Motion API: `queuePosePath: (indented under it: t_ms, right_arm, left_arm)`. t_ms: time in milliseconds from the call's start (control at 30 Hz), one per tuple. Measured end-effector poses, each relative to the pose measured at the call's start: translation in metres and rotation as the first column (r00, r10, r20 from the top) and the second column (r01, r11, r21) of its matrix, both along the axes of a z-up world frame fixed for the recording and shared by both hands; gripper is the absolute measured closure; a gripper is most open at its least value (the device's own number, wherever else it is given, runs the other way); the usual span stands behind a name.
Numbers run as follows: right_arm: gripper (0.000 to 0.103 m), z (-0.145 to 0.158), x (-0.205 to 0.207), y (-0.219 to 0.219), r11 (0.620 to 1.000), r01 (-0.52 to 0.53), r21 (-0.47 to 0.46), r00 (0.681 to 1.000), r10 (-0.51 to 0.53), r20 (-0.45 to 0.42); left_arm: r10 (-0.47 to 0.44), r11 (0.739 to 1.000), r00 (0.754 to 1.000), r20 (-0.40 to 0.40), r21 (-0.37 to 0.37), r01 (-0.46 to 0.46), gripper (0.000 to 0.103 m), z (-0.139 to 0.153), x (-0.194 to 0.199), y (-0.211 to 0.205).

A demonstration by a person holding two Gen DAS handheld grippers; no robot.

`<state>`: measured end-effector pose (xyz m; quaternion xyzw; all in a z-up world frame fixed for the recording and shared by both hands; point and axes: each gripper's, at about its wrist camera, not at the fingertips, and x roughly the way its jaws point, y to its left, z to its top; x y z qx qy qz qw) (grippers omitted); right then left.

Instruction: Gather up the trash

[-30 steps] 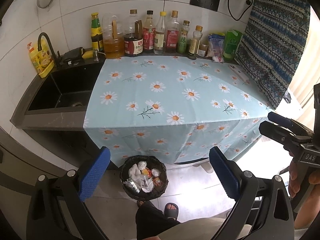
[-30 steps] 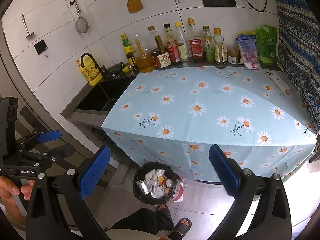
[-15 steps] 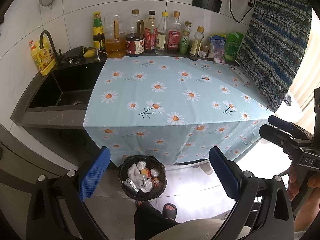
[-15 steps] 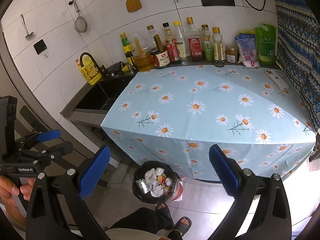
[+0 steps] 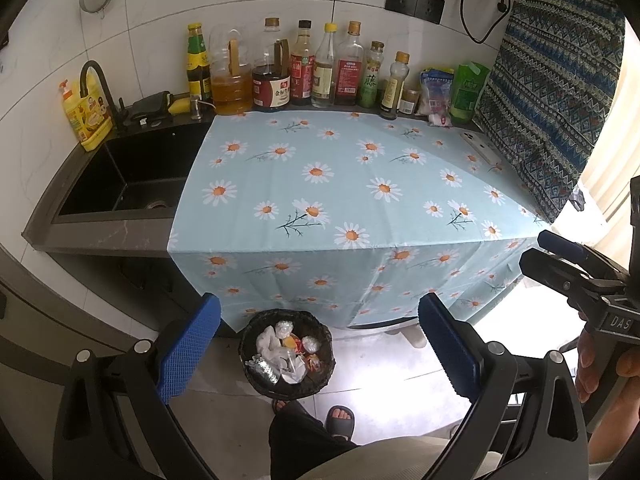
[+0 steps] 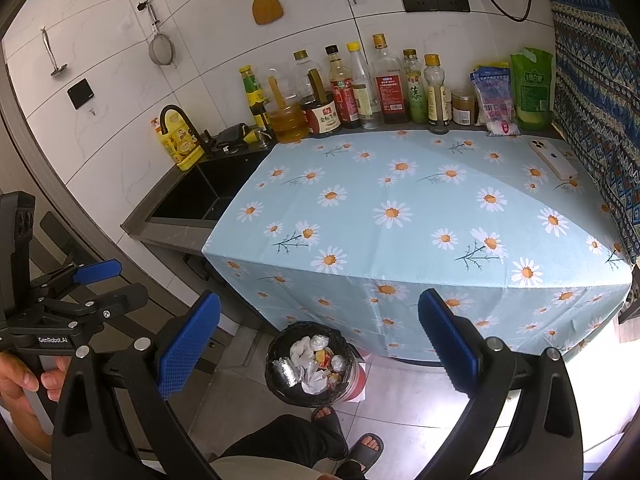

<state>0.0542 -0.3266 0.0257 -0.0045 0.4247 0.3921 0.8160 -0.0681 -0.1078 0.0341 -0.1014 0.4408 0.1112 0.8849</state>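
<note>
Trash bin [image 5: 287, 353] stands on the floor at the front edge of the tabletop [image 5: 340, 184], just ahead of the person's sandalled feet [image 6: 362, 448]. It holds crumpled white paper, foil and coloured wrappers. The daisy-print cloth [image 6: 420, 216] covering the tabletop carries only a white phone [image 6: 554, 159] near its right rear corner. Bottles [image 5: 320, 72] line the back wall; a black sink [image 5: 128, 176] adjoins on the left. Left gripper [image 5: 318, 344] is held above the bin, jaws released and empty. Right gripper [image 6: 318, 344] likewise, jaws released, nothing grasped.
</note>
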Motion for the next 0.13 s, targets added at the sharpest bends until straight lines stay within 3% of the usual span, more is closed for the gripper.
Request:
queuePosePath:
  t_ms: [133]
  right_arm:
    - [0.005, -0.0002, 0.0001, 0.0, 1.0, 0.001, 0.001, 1.0, -0.001, 0.0]
  left_arm:
    - [-0.005, 1.0, 1.0, 0.006, 0.009, 0.005, 0.007, -0.0001, -0.0015, -0.0033]
